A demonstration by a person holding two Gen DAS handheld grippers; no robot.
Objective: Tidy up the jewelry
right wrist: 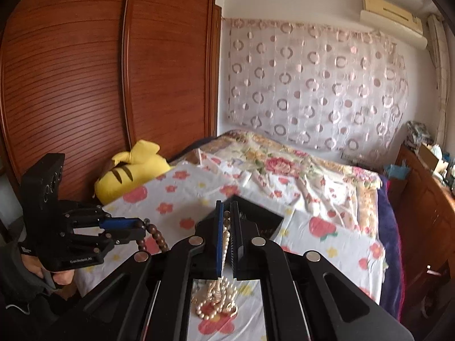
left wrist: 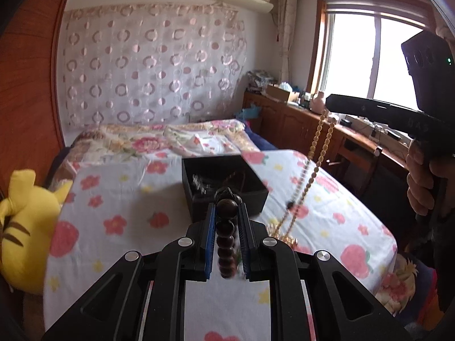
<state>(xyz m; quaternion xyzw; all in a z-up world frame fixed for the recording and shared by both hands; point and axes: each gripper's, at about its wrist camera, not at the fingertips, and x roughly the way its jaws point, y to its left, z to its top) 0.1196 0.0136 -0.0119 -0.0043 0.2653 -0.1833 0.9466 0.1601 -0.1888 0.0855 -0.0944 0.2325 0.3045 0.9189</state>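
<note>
My left gripper [left wrist: 226,209] is shut on a dark brown wooden bead bracelet [left wrist: 226,238], which hangs between its blue pads above the bed. It also shows in the right wrist view [right wrist: 139,224] with the brown beads [right wrist: 156,237] dangling. My right gripper [right wrist: 226,213] is shut on a cream pearl necklace [right wrist: 219,298], whose lower end is piled on the sheet. In the left wrist view the necklace [left wrist: 318,153] hangs from the right gripper [left wrist: 330,103]. A black open jewelry box [left wrist: 224,184] lies on the bed just ahead, with some items inside.
The bed has a white floral sheet [left wrist: 119,204]. A yellow plush toy [left wrist: 25,227] lies at its left edge by a wooden wardrobe [right wrist: 85,85]. A wooden cabinet [left wrist: 298,119] with clutter runs under the window on the right.
</note>
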